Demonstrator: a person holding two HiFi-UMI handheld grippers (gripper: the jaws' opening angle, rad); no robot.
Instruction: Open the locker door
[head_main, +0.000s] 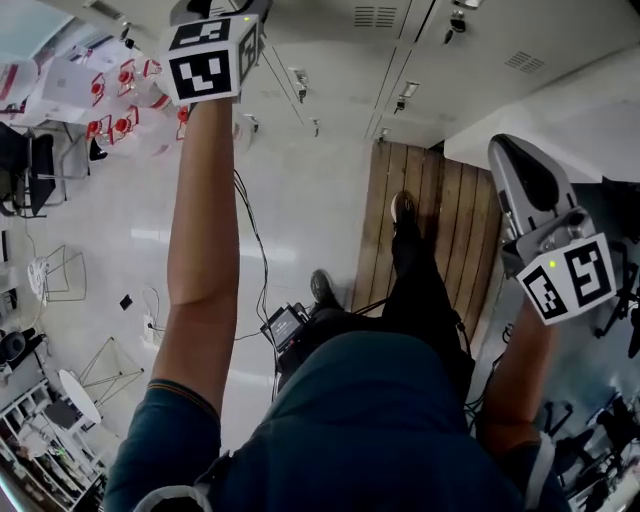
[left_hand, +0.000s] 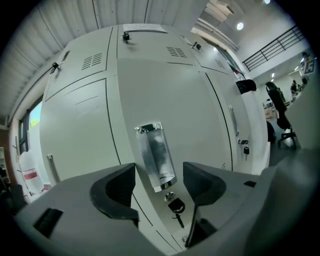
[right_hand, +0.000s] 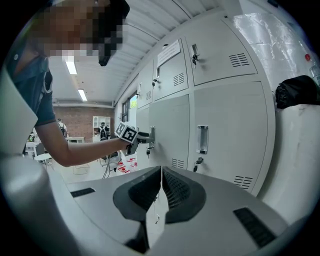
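The grey locker door (left_hand: 165, 90) fills the left gripper view and lies flush with its neighbours. A chrome handle (left_hand: 156, 155) sits on it, with a key (left_hand: 175, 206) in the lock just below. My left gripper (left_hand: 160, 174) is open, its two dark fingers on either side of the handle's lower end without pressing on it. In the right gripper view the left gripper (right_hand: 145, 135) reaches that same handle (right_hand: 151, 134). My right gripper (right_hand: 161, 172) is shut and empty, held back from the lockers. The head view shows the left marker cube (head_main: 205, 62) and the right gripper (head_main: 515, 150).
A nearer locker has its own handle (right_hand: 202, 139) and key. A wooden platform (head_main: 430, 230) lies before the lockers under the person's feet. Cables and a black device (head_main: 285, 325) are on the floor. White containers with red labels (head_main: 120, 100) stand at the left.
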